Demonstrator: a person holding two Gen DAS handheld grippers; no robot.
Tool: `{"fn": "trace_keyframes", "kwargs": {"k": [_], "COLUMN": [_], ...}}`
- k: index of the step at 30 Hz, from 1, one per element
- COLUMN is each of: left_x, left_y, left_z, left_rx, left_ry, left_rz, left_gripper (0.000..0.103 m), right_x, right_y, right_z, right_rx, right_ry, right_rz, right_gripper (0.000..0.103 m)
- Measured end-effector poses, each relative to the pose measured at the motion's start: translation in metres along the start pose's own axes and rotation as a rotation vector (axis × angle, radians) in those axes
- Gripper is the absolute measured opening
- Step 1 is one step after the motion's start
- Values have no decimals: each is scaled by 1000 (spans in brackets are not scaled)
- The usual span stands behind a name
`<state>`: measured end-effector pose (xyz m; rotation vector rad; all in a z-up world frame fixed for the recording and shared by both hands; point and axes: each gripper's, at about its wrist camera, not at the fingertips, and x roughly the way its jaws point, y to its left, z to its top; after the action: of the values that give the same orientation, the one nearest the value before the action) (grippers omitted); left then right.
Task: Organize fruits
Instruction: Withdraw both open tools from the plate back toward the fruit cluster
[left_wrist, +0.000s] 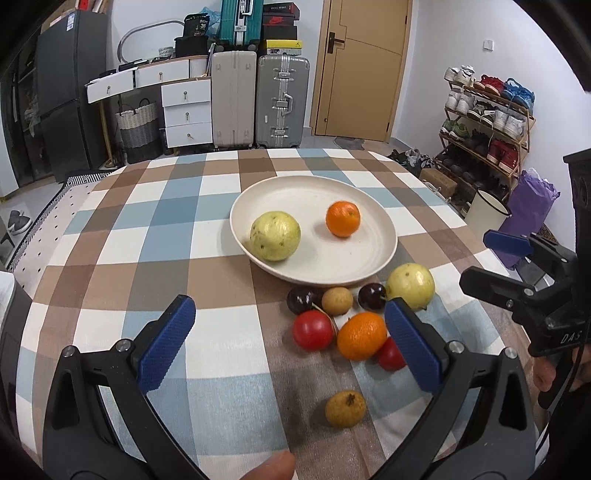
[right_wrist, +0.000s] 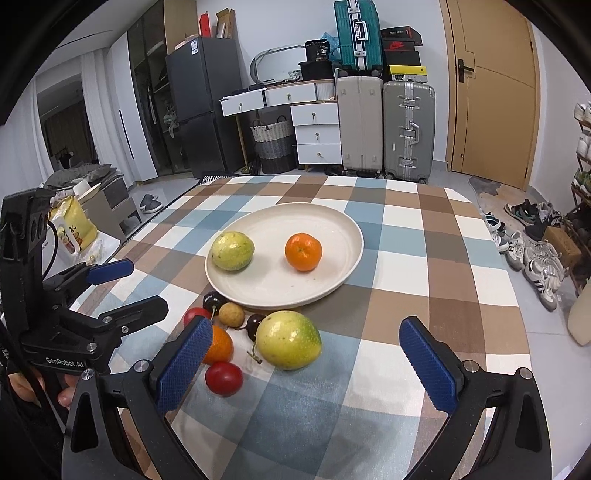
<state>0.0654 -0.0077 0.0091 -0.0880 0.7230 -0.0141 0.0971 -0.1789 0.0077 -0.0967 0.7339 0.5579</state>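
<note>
Plate (right_wrist: 354, 236): guava and orange held | loose guava (right_wrist: 288, 339) beside its rim, judged firm, smooth, probably roll-prone; best gripped across its middle | right gripper (right_wrist: 306, 362) spread wide, nothing held | left gripper (left_wrist: 291, 339) likewise gaping, empty.

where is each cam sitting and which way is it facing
Left wrist: on the left gripper, angled down over the table at the plate; open blue fingers, a fingertip, the right gripper at right.
Right wrist: on the right gripper, same heading; the left gripper shows at left.
Shared: plate, guava, orange, loose fruit.
</note>
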Motion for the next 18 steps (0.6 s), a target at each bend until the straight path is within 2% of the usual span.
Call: {"fn": "trace_keyframes", "kwargs": {"k": [18], "left_x": [10], "left_y": [-1], "left_z": [-40], "left_rx": [-8], "left_ry": [113], "left_rz": [-25], "left_gripper": [102], "right_x": [28], "right_y": [6], "right_z": [-28], "right_rx": [-9], "right_ry": [108], "right_rz": [7], "right_gripper": [103]}}
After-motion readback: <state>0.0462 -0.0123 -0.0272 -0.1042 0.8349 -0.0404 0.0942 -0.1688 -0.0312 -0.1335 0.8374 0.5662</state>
